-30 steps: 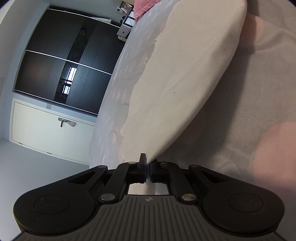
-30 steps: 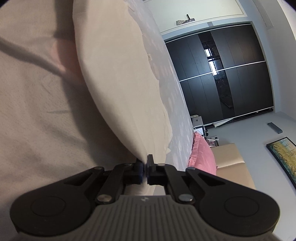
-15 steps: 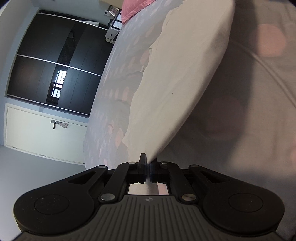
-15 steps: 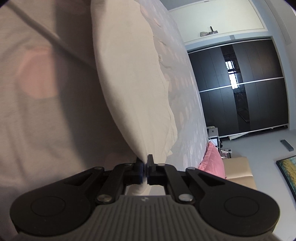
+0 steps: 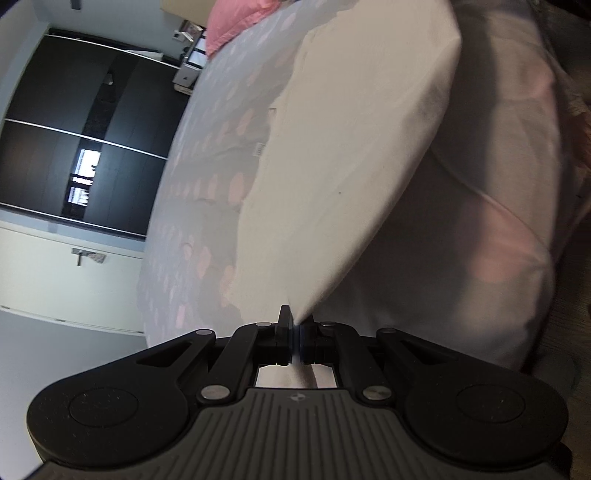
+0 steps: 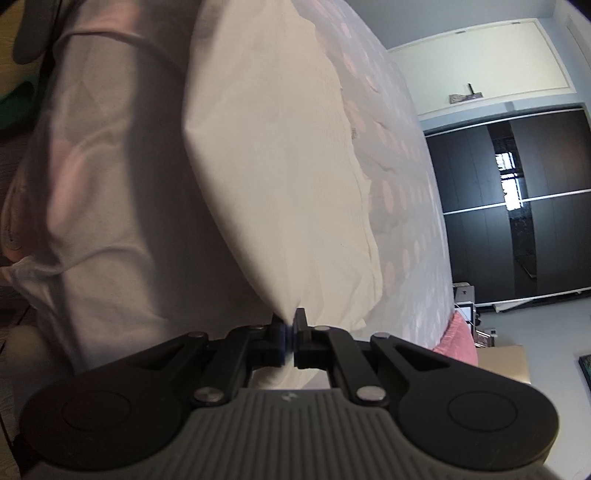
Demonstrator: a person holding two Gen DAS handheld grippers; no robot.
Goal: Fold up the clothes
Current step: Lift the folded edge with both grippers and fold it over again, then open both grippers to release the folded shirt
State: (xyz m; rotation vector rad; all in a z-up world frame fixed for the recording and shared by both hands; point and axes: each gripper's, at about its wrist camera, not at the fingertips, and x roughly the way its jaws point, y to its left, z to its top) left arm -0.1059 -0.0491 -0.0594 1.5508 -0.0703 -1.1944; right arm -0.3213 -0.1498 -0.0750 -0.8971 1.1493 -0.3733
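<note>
Left hand-held gripper (image 5: 296, 338): jaws closed on one corner of the cream garment (image 5: 343, 158); the cloth comes to a point between the pads.
Right hand-held gripper (image 6: 290, 338): jaws closed on another corner of the cream garment (image 6: 280, 177); the fabric tapers into the pinch.
Garment position: stretched ahead of both hand-held grippers, lifted at the held corners, its far part lying on the bed (image 5: 199, 177).
Garment condition: broad smooth panel with a shaded underside; a small label shows near its far edge.
Bed: grey cover with pink dots, seen in the right wrist view too (image 6: 413, 206); the garment lies across it.
Pink pillow (image 5: 236, 18): at the far end of the bed, well apart from the garment.
Background: dark wardrobe (image 5: 74, 147) beyond the bed.
</note>
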